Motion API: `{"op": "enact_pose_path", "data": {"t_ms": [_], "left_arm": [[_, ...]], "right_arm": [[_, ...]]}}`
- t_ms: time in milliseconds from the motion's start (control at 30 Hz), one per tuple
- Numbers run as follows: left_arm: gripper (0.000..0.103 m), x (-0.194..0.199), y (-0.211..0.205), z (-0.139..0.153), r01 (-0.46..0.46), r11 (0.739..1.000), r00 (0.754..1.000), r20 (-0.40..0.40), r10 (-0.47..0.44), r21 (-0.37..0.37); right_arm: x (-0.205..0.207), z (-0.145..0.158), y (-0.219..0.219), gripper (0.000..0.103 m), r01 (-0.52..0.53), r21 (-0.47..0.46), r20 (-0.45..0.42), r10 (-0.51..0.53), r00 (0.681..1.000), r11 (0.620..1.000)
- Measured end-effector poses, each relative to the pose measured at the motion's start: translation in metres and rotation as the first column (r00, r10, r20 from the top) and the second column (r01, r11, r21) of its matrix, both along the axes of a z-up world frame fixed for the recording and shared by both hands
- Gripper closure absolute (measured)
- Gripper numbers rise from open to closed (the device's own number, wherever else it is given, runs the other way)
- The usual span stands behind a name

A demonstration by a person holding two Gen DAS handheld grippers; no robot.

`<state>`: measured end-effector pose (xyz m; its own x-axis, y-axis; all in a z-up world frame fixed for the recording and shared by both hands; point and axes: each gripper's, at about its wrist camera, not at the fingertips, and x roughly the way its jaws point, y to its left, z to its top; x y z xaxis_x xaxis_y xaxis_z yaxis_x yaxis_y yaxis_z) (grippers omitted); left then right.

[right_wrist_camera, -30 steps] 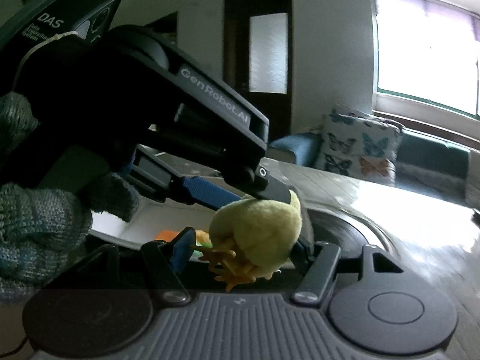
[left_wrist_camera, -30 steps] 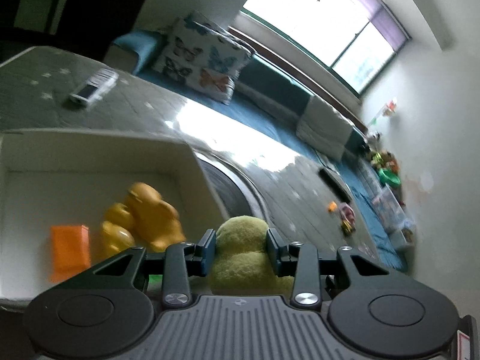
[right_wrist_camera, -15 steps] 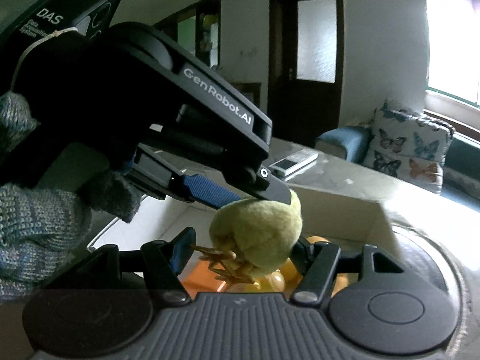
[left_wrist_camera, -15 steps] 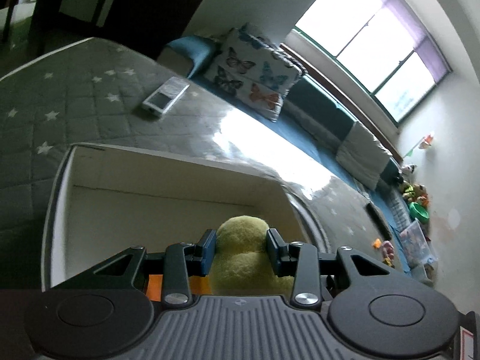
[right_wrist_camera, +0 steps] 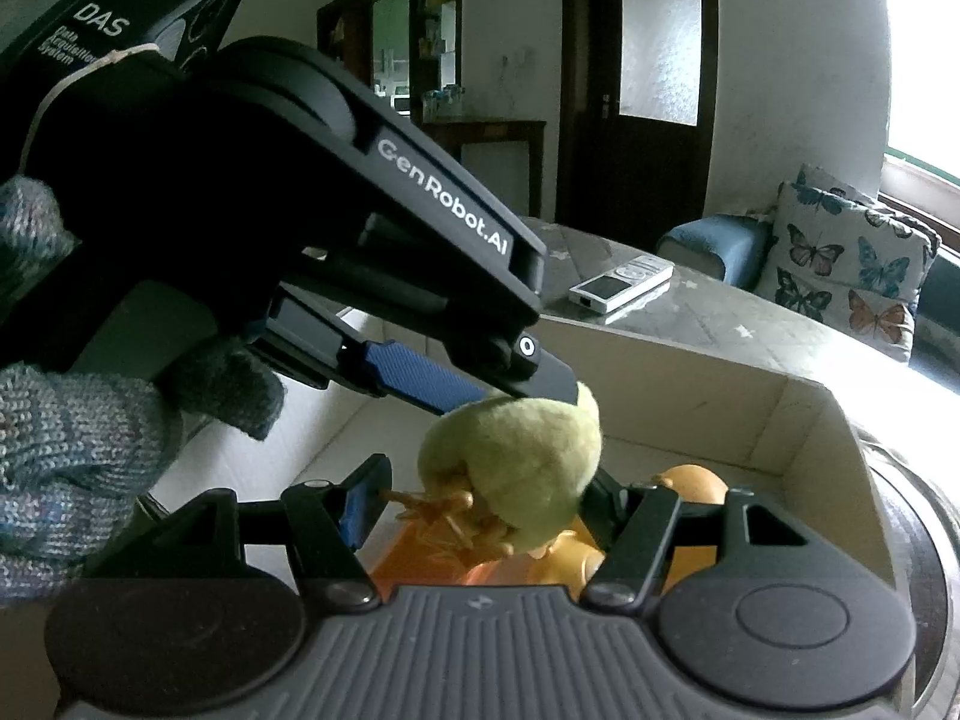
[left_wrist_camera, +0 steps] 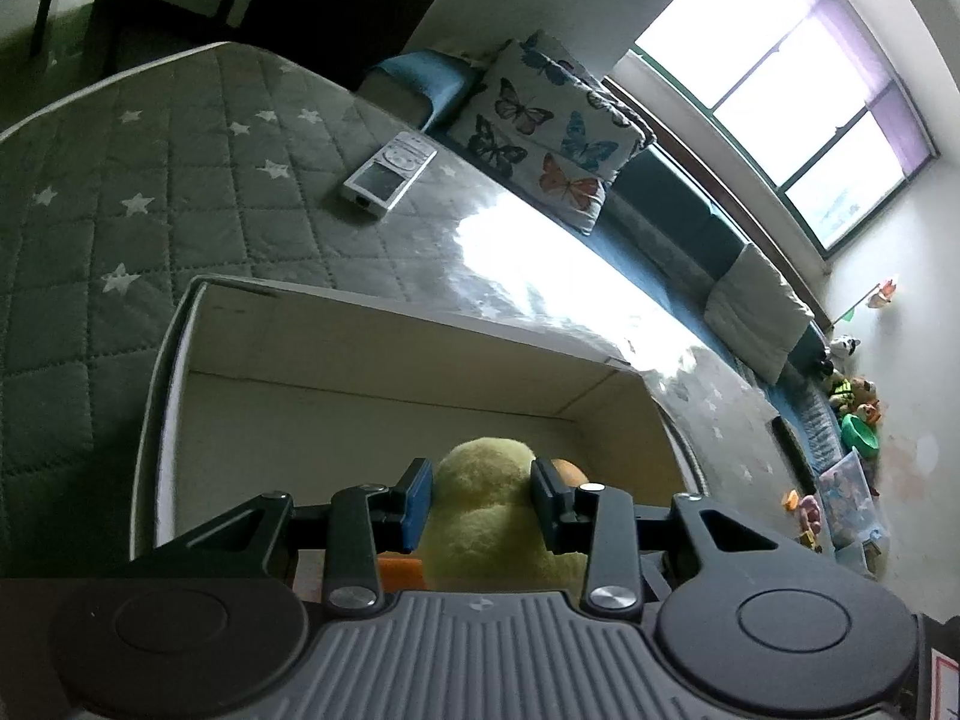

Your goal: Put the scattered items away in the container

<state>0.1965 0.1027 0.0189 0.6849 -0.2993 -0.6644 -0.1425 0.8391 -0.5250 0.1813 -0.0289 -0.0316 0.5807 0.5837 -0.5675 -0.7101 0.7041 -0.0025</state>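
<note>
My left gripper [left_wrist_camera: 482, 495] is shut on a yellow-green plush chick [left_wrist_camera: 489, 516] and holds it over the white cardboard box [left_wrist_camera: 384, 354]. The right wrist view shows the chick [right_wrist_camera: 516, 462] hanging from the left gripper's fingers [right_wrist_camera: 420, 375] above the box [right_wrist_camera: 804, 414], orange feet down. My right gripper [right_wrist_camera: 486, 510] is open, its jaws on either side of the chick without clear contact. Orange toys [right_wrist_camera: 690, 480] lie in the box below.
A white remote [left_wrist_camera: 390, 174] lies on the grey star-quilted surface [left_wrist_camera: 120, 192] beyond the box; it also shows in the right wrist view [right_wrist_camera: 621, 279]. A butterfly cushion [left_wrist_camera: 540, 132] and a sofa stand behind. Toys litter the floor at far right [left_wrist_camera: 840, 480].
Both grippers moved left over the box with the chick; the box now fills the space under it. The left gripper's grip on the chick is unchanged.
</note>
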Motion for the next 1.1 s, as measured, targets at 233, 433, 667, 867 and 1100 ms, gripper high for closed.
{"op": "enact_pose_path", "data": {"t_ms": [233, 433, 667, 867, 1100], "left_arm": [[0.065, -0.005, 0.003, 0.001, -0.017, 1.000, 1.000, -0.008, 0.017, 0.025], [0.065, -0.012, 0.001, 0.006, -0.019, 0.999, 1.000, 0.002, 0.019, 0.040], [0.065, -0.024, -0.003, 0.016, -0.012, 0.998, 1.000, 0.030, 0.010, 0.066], [0.065, -0.039, -0.008, 0.024, -0.006, 0.996, 0.998, 0.060, 0.001, 0.092], [0.065, -0.055, -0.020, 0.030, 0.010, 0.991, 0.996, 0.086, -0.022, 0.131]], "right_arm": [[-0.009, 0.003, 0.002, 0.034, 0.005, -0.013, 0.011, -0.005, 1.000, 1.000], [-0.006, 0.007, 0.000, 0.026, 0.015, -0.009, 0.029, -0.015, 0.999, 1.000], [-0.014, 0.018, -0.008, 0.018, 0.034, 0.005, 0.056, -0.034, 0.998, 0.999], [-0.024, 0.027, -0.022, 0.012, 0.052, 0.011, 0.089, -0.052, 0.995, 0.999], [-0.036, 0.031, -0.035, 0.004, 0.080, 0.014, 0.119, -0.081, 0.990, 0.997]]}}
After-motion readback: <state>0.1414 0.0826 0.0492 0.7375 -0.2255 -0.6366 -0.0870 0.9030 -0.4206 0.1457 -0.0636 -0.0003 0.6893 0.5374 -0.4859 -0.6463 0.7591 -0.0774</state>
